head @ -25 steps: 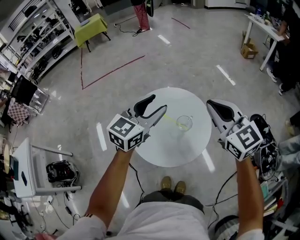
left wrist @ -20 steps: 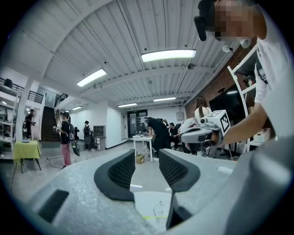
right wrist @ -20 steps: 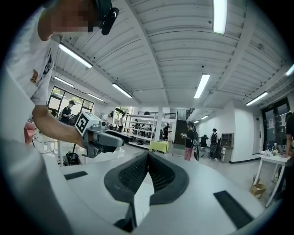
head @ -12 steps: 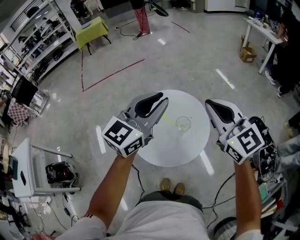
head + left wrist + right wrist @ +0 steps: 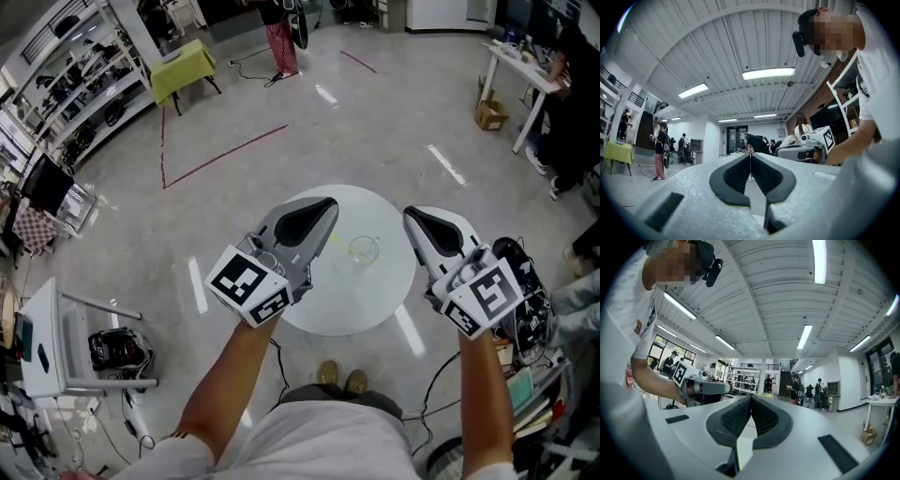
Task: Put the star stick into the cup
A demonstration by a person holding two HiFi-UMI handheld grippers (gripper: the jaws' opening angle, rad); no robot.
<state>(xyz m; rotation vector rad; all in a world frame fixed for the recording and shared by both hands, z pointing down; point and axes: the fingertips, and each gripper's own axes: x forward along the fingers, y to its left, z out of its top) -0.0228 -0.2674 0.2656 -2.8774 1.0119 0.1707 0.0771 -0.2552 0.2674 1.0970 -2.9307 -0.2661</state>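
A clear cup (image 5: 364, 249) stands on the round white table (image 5: 375, 305) far below me. A thin yellow-green stick (image 5: 335, 241) lies just left of the cup, partly hidden by my left gripper (image 5: 328, 205). That gripper hangs high over the table's left half with its jaws shut and nothing between them; in the left gripper view (image 5: 750, 157) the dark pads meet. My right gripper (image 5: 411, 217) floats over the table's right edge, also shut and empty (image 5: 751, 399). Both gripper views look level across the room, not at the table.
The table stands alone on a grey floor with red tape lines (image 5: 225, 150). Shelving (image 5: 75, 84) and a yellow-green table (image 5: 183, 70) are at the far left, a white desk (image 5: 520, 75) at the far right. Cables and gear (image 5: 525, 300) lie by my right side.
The left gripper's jaws went from wide open to shut, with nothing taken. Both grippers drifted slightly up and inward over the table.
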